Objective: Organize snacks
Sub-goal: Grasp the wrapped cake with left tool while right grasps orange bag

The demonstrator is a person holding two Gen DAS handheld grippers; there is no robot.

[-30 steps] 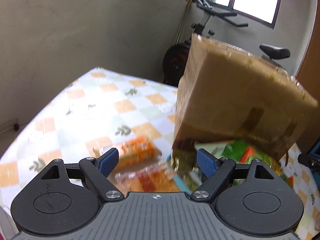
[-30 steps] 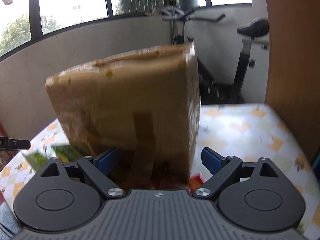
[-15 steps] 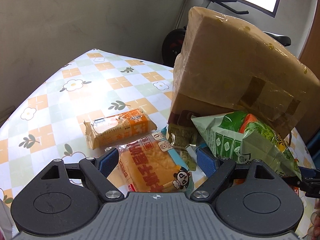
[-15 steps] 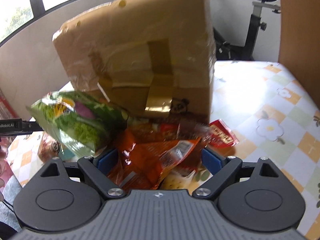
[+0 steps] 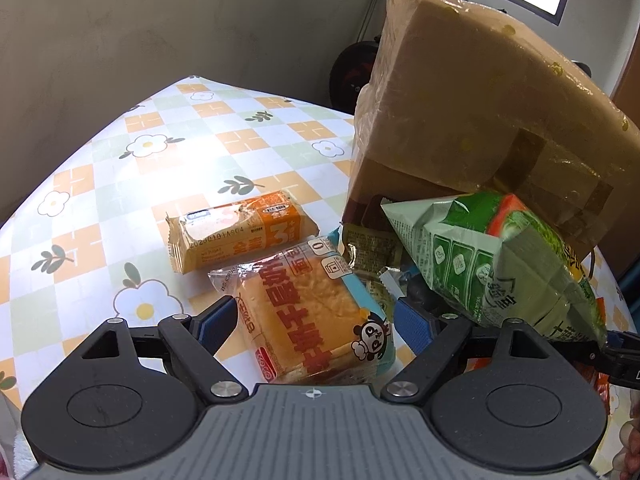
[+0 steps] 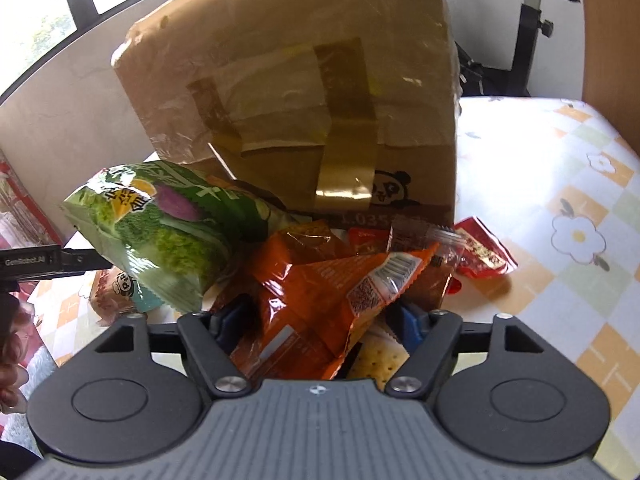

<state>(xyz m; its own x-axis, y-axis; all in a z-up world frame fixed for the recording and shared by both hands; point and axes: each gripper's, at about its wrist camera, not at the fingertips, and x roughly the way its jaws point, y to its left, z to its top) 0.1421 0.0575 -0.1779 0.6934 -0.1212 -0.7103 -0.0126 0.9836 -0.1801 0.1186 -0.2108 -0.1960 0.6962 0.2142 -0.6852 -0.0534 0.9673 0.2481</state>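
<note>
On the table point(image 5: 100, 184), both hand-held grippers, left point(image 5: 310, 326) and right point(image 6: 320, 326), gape wide beside snack packets spilling beneath a tilted cardboard box point(image 6: 304, 92).

Tilted cardboard box point(image 5: 472, 120) blocking right, bare tablecloth point(image 5: 120, 168) open left

Your left wrist cam sits low and close, looking across the snack pile toward the cardboard box point(image 5: 472, 128). The right one faces the box point(image 6: 304, 92) from the opposite side, equally close. Both catch the green chip bag point(image 5: 504, 264) point(image 6: 168, 228).
</note>
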